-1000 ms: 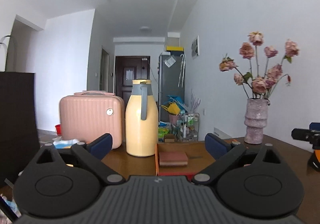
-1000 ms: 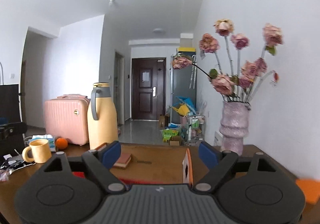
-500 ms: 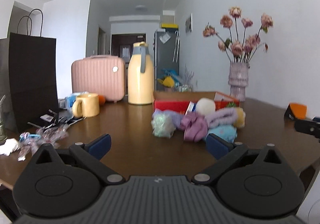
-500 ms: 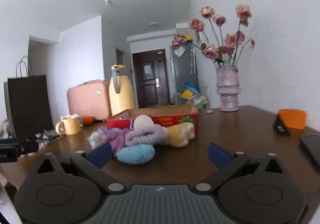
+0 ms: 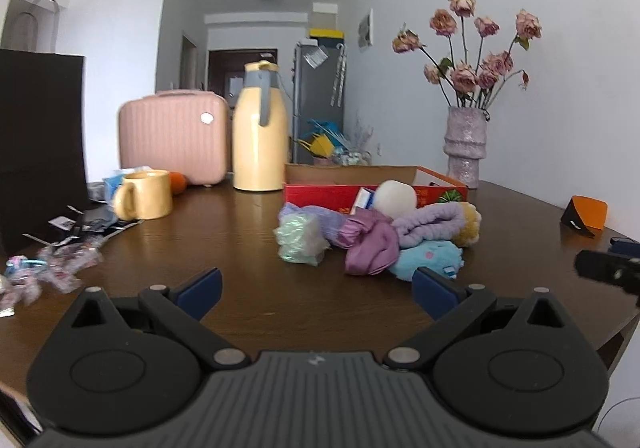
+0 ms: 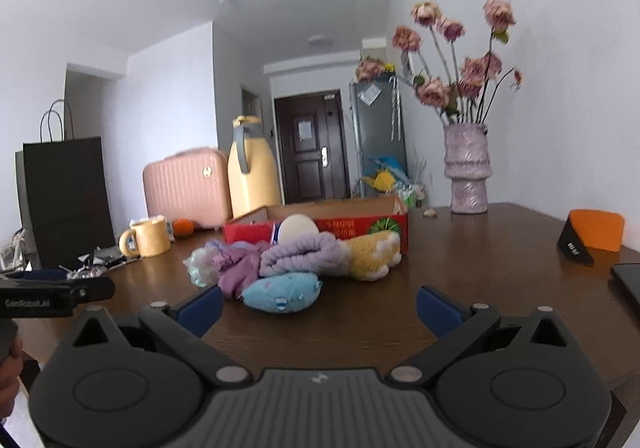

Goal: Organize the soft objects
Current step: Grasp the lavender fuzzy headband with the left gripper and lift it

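So nothing's been picked up yet, all the soft stuff sits in one heap on the tabletop (image 5: 240, 288), right in front of the red box (image 6: 360, 226) and touching its front wall.

Left to right in the heap: a pale green mesh puff (image 5: 298, 238), a purple cloth (image 5: 370, 246) bunched beside it, a lilac headband (image 6: 298, 254) draped over the top, a blue plush (image 6: 282, 290) at the near edge, a yellow plush (image 6: 374, 254) on the far right, and a white ball (image 6: 298, 228) at the back against the box.

Left tool (image 5: 316, 288) is spread wide with nothing in it. Right tool (image 6: 320, 306) is wide too, its jaws have just been opening, nothing between them.

If it were me I'd start with the blue plush, since it's nearest and nothing lies on it. Pinch the body, not the tag, and lift straight so the headband doesn't drag along.

Writing: the left tool's side reads something like "GenRobot.AI" in the right view. The box print and the orange stand (image 6: 592, 236) label are too blurry to read.
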The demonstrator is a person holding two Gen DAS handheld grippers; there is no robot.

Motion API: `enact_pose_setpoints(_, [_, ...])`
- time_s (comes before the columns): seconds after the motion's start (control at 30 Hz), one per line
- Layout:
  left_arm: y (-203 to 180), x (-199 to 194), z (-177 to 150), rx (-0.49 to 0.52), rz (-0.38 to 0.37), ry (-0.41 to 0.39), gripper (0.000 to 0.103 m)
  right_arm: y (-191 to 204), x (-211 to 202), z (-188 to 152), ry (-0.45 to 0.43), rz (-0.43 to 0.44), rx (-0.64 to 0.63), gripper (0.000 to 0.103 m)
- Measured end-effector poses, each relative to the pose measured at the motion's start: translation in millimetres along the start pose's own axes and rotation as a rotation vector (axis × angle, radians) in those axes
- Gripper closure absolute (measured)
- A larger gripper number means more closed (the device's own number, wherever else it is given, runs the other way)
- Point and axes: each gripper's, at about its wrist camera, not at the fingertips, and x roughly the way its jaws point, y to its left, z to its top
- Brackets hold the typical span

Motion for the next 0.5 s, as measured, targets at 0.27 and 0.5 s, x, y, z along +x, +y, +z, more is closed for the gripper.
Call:
enact_pose_setpoints(0.27, [-29.5,94.0,41.8,-0.058,-0.2,0.109,0.067,-7.3,78.4,33.7,0.09,0.007,-0.033,0.025])
enact_pose_setpoints(0.5, [-48.2,179.2,44.4,-0.077,-0.226,0.252,0.071,-18.4,188.6,52.5,0.199,0.032,-0.071,0.054])
